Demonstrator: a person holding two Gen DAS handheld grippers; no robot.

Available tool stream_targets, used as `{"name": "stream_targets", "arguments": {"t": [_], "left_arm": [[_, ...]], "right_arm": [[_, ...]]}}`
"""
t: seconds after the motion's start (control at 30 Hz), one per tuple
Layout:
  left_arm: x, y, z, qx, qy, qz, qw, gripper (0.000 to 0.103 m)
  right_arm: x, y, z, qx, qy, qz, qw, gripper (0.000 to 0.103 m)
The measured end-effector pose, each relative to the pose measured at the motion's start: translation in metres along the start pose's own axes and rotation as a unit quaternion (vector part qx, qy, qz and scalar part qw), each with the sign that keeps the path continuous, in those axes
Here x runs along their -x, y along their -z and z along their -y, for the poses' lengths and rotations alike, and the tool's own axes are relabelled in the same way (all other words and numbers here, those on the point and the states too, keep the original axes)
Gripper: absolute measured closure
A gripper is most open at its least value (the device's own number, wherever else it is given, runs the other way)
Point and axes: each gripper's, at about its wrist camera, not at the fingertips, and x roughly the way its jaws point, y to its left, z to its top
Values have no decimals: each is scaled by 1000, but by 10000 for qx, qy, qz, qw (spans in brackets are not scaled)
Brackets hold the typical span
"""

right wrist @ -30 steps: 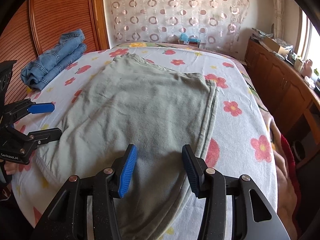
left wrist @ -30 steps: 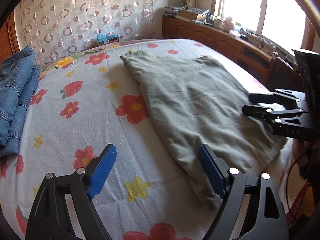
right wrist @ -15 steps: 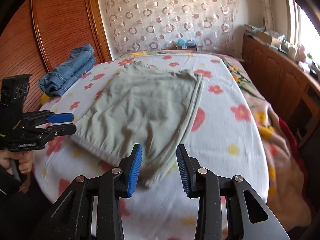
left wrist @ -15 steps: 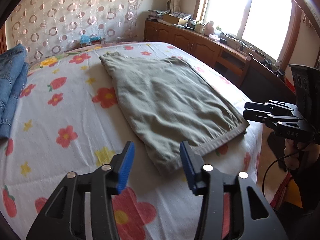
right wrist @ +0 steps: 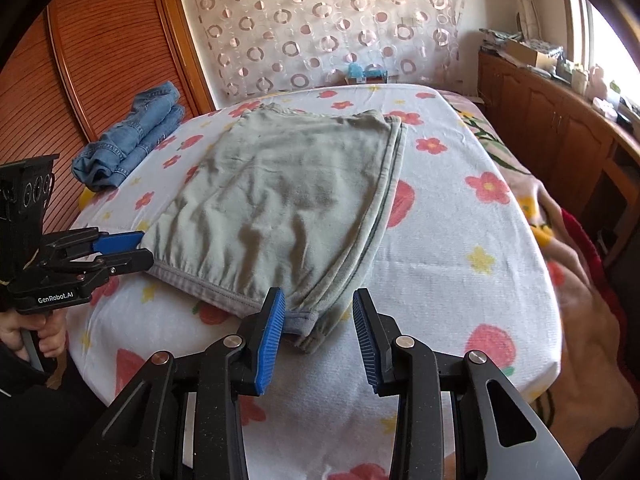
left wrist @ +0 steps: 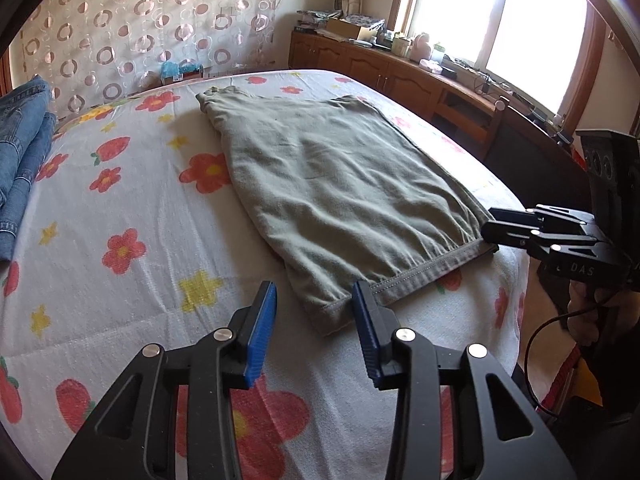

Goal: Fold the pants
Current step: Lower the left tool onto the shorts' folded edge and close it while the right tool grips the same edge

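Note:
Grey-green pants [left wrist: 340, 184] lie folded lengthwise on the flowered bed sheet [left wrist: 120, 200], waistband toward me. My left gripper [left wrist: 316, 308] straddles the waistband's left corner; its jaws are closing, and a gap still shows between the blue pads and the cloth. In the right wrist view the pants [right wrist: 280, 200] reach down to my right gripper [right wrist: 318, 312], whose jaws stand apart around the waistband's right corner. Each gripper also shows in the other's view: the left gripper [right wrist: 140, 250] at the left corner, the right gripper [left wrist: 490, 232] at the right corner.
Folded blue jeans [right wrist: 132, 136] lie at the bed's far left by the wooden headboard [right wrist: 80, 80]. A wooden cabinet [left wrist: 400, 72] with clutter runs under the window on the right. A blanket [right wrist: 580, 300] hangs over the bed's right side.
Both grippers have drawn back from over the pants to the near waistband corners. The jaws of both have narrowed, the left the most.

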Motion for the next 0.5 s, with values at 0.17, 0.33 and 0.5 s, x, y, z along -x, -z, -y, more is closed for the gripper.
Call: {"name": "stream_targets", "arguments": {"t": [0.17,0.33,0.5], "left_arm": [[1,1,0,31,9,21,10000,62],[2,4,3,16,69,20,10000,62],[2,7,8,11,125,32,9999,63]], "right_arm": [[-5,2,-3,26,18,-37,10000,66],[-5,2,-7,4,-49,-73,10000,72],[-5,4,-10,51,-19,-33,10000,77]]}}
